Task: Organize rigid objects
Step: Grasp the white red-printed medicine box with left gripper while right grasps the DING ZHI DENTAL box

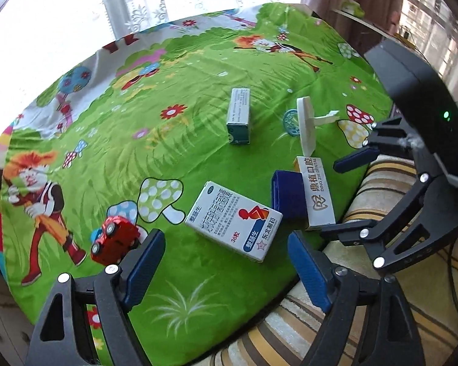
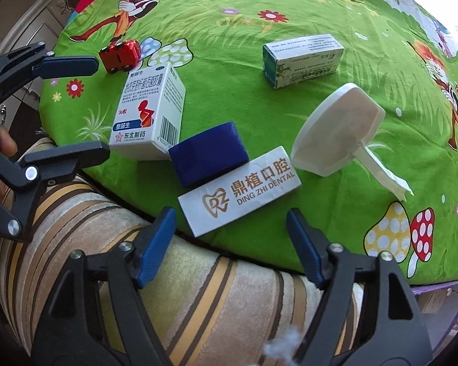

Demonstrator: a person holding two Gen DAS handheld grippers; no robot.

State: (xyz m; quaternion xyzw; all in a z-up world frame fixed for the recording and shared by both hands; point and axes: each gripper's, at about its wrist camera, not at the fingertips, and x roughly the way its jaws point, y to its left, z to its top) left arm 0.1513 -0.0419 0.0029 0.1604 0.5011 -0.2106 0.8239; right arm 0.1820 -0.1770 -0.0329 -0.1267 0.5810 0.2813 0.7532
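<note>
Left tongs (image 1: 226, 262) spread wide and empty over a medicine box (image 1: 233, 221), right tongs (image 2: 232, 238) likewise released above a dental box (image 2: 239, 190), blue block (image 2: 209, 154) just beyond

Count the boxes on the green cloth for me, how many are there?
4. White medicine box beside the red toy car; blue box touching it; dental box nearest the edge; teal box farther back. None seems hidden.
</note>
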